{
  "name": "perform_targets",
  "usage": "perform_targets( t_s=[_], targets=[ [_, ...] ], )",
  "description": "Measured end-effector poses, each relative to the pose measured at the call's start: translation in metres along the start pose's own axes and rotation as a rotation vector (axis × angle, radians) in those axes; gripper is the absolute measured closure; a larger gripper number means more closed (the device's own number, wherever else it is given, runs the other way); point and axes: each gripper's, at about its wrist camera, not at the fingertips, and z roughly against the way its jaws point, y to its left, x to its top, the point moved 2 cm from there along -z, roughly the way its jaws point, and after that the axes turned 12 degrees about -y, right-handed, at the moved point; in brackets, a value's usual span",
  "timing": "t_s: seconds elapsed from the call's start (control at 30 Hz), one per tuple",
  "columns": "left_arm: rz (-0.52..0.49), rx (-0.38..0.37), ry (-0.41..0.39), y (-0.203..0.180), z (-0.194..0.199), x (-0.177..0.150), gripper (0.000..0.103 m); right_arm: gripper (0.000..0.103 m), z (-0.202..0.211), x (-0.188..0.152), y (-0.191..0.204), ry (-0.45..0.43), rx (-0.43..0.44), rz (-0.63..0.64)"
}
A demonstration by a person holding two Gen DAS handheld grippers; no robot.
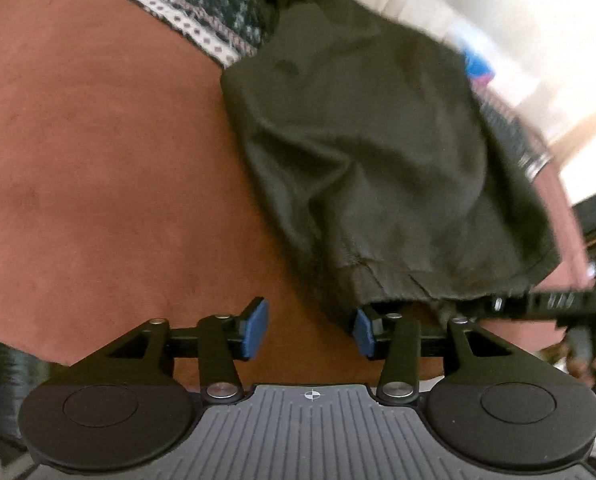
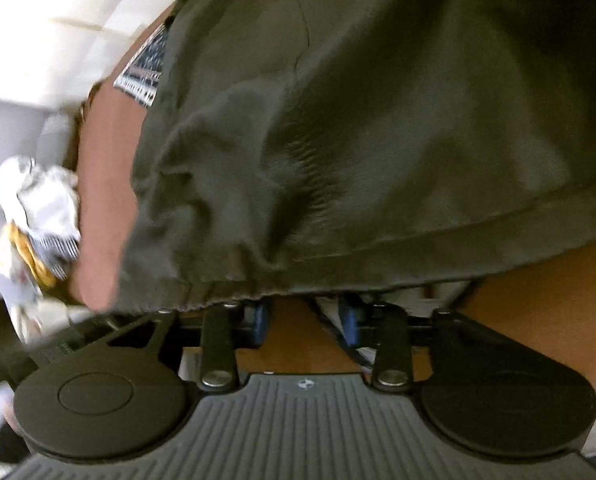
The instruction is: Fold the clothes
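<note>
A dark olive garment (image 1: 377,152) lies crumpled on a reddish-brown suede-like surface (image 1: 98,180), its gathered hem nearest me. My left gripper (image 1: 309,332) is open just in front of that hem. The right blue pad (image 1: 363,334) sits at the hem's corner, and only the brown surface shows between the pads. In the right wrist view the same garment (image 2: 377,120) fills most of the frame. Its hem drapes over the tips of my right gripper (image 2: 305,320), which is open with bare surface showing in the gap. Both views are motion-blurred.
A black-and-white patterned cloth (image 1: 186,12) lies beyond the garment, partly under it. A heap of white and yellow clothes (image 2: 38,208) sits off the surface's left edge. The right gripper's body and a hand (image 1: 589,356) show at the right edge of the left wrist view.
</note>
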Motion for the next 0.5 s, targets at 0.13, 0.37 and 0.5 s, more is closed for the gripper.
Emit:
perform_targets(
  t_s=[0.13, 0.37, 0.5],
  targets=[
    [-0.022, -0.04, -0.049, -0.002, 0.019, 0.02, 0.041, 0.062, 0.041, 0.002, -0.014, -0.046, -0.018, 0.036],
    [-0.138, -0.096, -0.128, -0.043, -0.002, 0.061, 0.042, 0.062, 0.115, 0.012, -0.037, -0.317, -0.228, 0.107],
    [-0.303, -0.191, -0.087, -0.111, -0.032, 0.047, 0.041, 0.062, 0.129, 0.017, -0.061, -0.356, -0.341, 0.125]
  ],
)
